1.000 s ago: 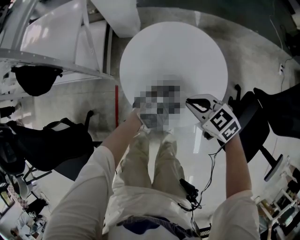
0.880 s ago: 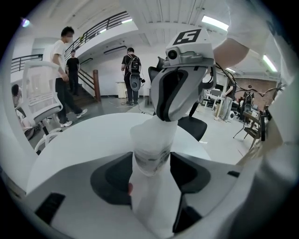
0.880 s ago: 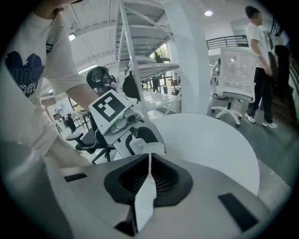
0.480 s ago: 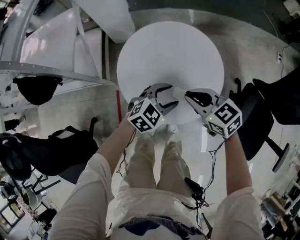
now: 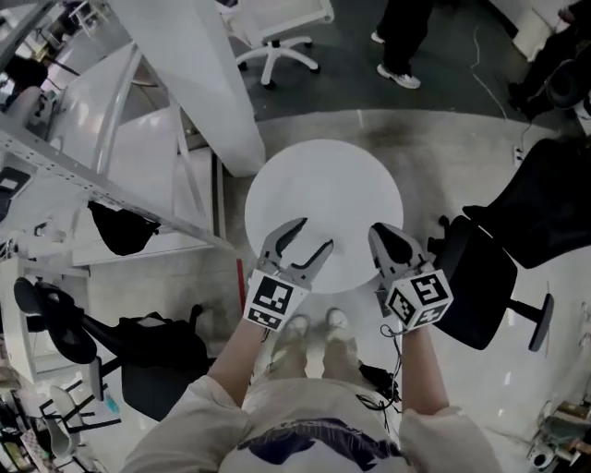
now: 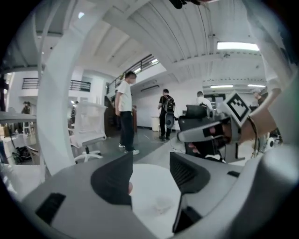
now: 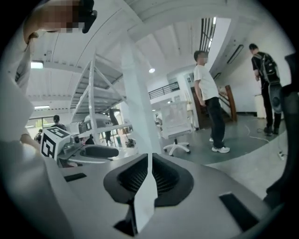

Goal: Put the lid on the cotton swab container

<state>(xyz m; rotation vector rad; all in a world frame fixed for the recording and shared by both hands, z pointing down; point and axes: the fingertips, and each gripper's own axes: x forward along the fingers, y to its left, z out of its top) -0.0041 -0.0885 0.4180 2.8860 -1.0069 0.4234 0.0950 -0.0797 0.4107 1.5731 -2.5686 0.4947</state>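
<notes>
Large open lab hall with office furniture. Bare concrete floor [image 5: 443,139], white round table [image 5: 323,199], white swivel chair [image 5: 277,23] at its 12 o'clock, black office chair [image 5: 480,277] at 4 o'clock. Strip ceiling light [image 6: 237,45], mezzanine railing [image 6: 79,85], people standing [image 6: 125,112].

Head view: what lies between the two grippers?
Only bare white table top lies between the left gripper and the right gripper, in the head view. The latter's jaws have just been opening, empty.

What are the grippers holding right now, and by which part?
Nothing. The left gripper has its jaws apart, empty; the right gripper, jaws just opening and barely parted, has nothing between them.
</notes>
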